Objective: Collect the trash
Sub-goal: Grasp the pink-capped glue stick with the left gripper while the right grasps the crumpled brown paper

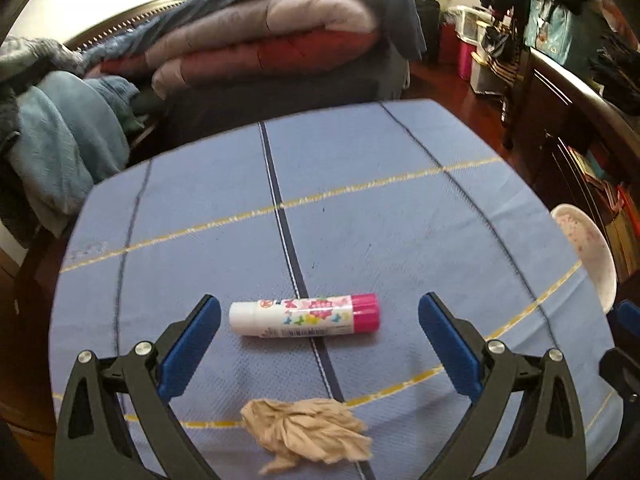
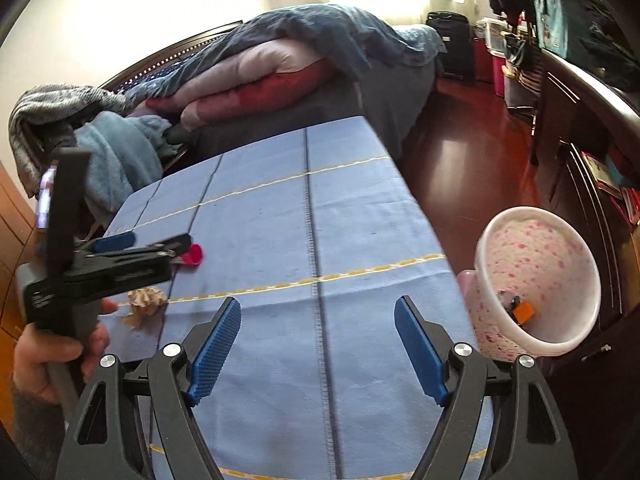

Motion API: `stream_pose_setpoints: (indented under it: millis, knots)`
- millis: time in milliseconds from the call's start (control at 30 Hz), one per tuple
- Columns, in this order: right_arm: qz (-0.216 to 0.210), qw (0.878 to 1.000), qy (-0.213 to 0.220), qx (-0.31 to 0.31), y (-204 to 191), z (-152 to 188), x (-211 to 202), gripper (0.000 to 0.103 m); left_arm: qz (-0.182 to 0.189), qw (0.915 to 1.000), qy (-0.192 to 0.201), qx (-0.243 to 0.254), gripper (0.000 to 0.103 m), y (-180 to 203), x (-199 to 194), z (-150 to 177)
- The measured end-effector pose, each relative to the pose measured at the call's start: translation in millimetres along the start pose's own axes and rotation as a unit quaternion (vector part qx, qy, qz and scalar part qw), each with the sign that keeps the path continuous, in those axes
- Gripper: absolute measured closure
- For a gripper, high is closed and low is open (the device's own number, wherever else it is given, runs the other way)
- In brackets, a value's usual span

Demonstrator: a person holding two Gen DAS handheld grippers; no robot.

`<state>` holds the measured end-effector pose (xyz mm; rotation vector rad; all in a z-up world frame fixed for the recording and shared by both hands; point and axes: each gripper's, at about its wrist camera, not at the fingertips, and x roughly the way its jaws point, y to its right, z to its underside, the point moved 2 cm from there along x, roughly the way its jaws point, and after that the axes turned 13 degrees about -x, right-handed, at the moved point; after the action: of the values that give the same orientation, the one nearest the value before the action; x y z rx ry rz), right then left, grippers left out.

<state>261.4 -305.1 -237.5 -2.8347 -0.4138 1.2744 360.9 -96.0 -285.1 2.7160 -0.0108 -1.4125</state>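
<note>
A crumpled beige tissue (image 1: 306, 430) lies on the blue tablecloth (image 1: 360, 220), below and between the fingers of my left gripper (image 1: 320, 334), which is open. A glue stick (image 1: 304, 316) with a pink cap and a butterfly print lies just beyond it, between the fingertips. In the right wrist view the left gripper (image 2: 156, 244) hovers over the tissue (image 2: 146, 300), with the glue stick's pink cap (image 2: 194, 256) showing. My right gripper (image 2: 318, 338) is open and empty over the cloth. A white pink-speckled cup (image 2: 540, 280) at the table's right edge holds small scraps.
A bed piled with folded quilts (image 1: 260, 40) and blue towels (image 1: 68, 148) stands behind the table. Dark wooden furniture (image 2: 580, 160) and a red wooden floor (image 2: 460, 160) lie to the right. The cup's rim also shows in the left wrist view (image 1: 588, 256).
</note>
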Motion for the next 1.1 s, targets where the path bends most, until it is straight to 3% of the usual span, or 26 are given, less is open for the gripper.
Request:
stream_pose_setpoints:
  millis: [100,400,567,733,1100]
  knots:
    - [-0.003,1.000,-0.002,-0.007,-10.5,-2.4,2.1,0.024,0.012,0.9999,-0.011,0.003,0.004,-4.1,13.0,2.8]
    - [-0.013,0.999,-0.012,-0.028,-35.5,-8.7,13.4,0.024,-0.002,0.9999,-0.001,0.016,0.004,-7.6,25.8,3.7]
    - [-0.018,0.999,-0.015,-0.036,-47.2,-11.4,18.1,0.024,0.008,0.9999,-0.009,0.003,0.014,-13.6,29.3,4.8]
    - [-0.020,0.999,-0.018,-0.047,-59.8,-13.7,20.9,0.024,0.008,1.0000,-0.004,0.000,0.016,-19.6,29.4,6.6]
    - [-0.031,0.996,-0.023,-0.077,-93.2,-19.1,27.8,0.024,-0.003,0.9967,0.020,-0.079,0.016,-70.0,10.2,2.7]
